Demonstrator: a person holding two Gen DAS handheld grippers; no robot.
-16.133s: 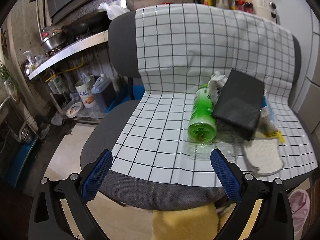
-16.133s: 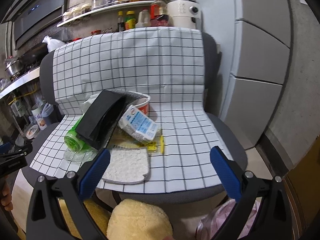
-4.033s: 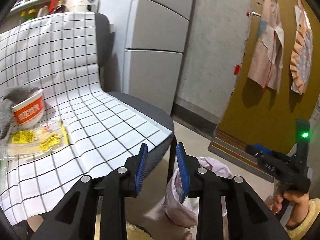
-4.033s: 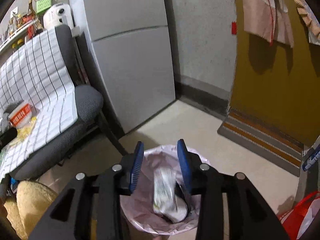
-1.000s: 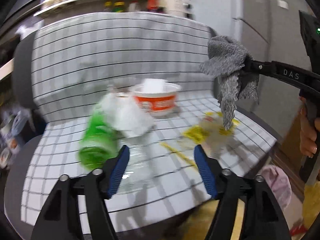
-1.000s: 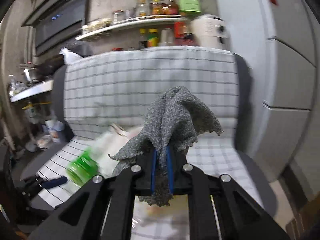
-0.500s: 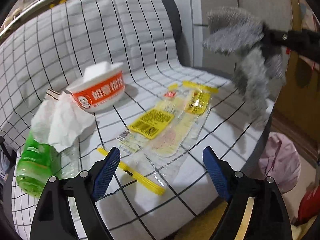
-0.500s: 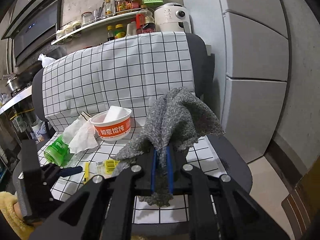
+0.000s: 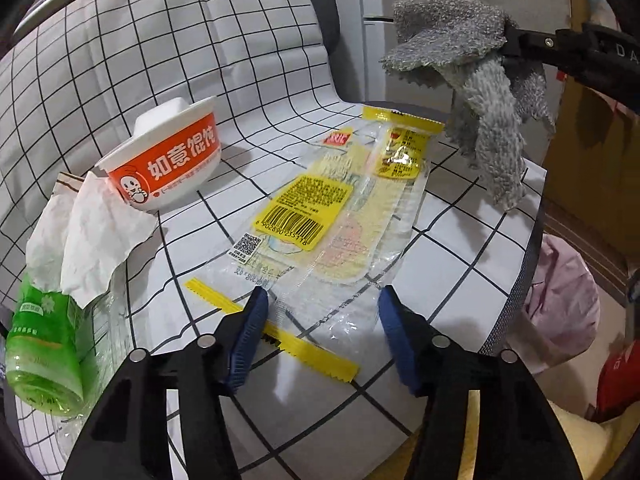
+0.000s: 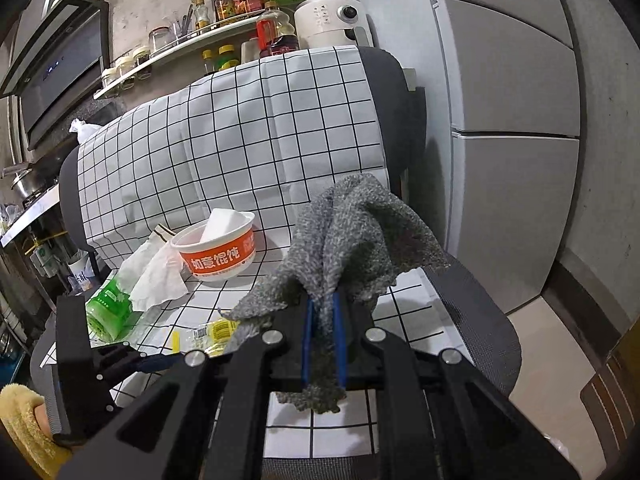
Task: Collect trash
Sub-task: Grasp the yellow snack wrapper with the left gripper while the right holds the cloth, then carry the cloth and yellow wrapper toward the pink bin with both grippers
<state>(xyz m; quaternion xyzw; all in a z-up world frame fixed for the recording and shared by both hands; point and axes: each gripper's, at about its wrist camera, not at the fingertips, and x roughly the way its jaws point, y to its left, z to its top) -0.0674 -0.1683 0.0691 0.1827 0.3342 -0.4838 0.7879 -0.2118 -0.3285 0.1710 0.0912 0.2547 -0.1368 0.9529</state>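
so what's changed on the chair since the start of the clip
The black box, the blue-and-white packet and the white pad are gone from the seat. The right gripper is now shut on a grey cloth. The left gripper is closing over the clear wrapper. The green bottle and orange bowl remain.

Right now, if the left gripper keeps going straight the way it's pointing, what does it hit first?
Most likely the clear plastic wrapper with yellow labels, lying flat on the checked cloth. The left gripper points down at it, its fingers closing astride the wrapper's near end. Whether they already touch it is unclear.
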